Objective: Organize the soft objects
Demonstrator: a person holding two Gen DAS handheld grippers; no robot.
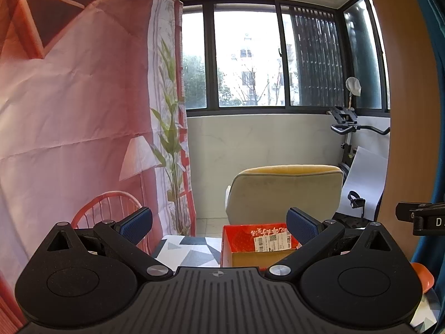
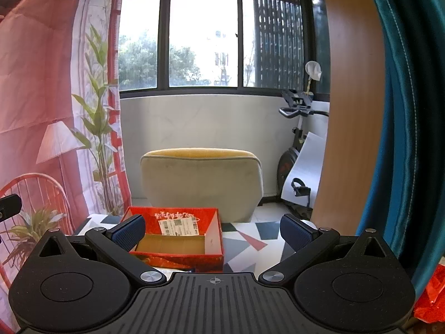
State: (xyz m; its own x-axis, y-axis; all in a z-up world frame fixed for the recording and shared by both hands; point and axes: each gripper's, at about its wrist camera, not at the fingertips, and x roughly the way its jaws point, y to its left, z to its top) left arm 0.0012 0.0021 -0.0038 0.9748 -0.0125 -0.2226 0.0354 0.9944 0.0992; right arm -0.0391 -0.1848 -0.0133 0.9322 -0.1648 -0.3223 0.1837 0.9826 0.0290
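The red cardboard box (image 2: 178, 233) sits open-topped on the worktop (image 2: 250, 239), just ahead of my right jaws (image 2: 212, 229) and a little to their left; in the left wrist view the same box (image 1: 258, 245) lies ahead and slightly right of my left jaws (image 1: 219, 222). I take it as the bin for the soft things. It looks empty, with bare brown card on the floor. No soft object shows clearly yet; only an orange-red crinkled scrap (image 2: 434, 295) at the far right edge, too cut off to name.

Both my jaws stand wide apart and hold nothing, tilted slightly downward. To start well, I judge I should tip further down to find the soft items first, keep the two grippers from crowding each other over the box, and pinch fabric at a bunched part rather than a flat edge.

Inside the box's far wall is a white shipping label (image 2: 179, 226) with barcodes, and pale Chinese lettering seen upside down; neither is legible to me. Beyond stand a beige-and-yellow armchair (image 2: 201, 183), and an exercise bike (image 2: 294, 139).
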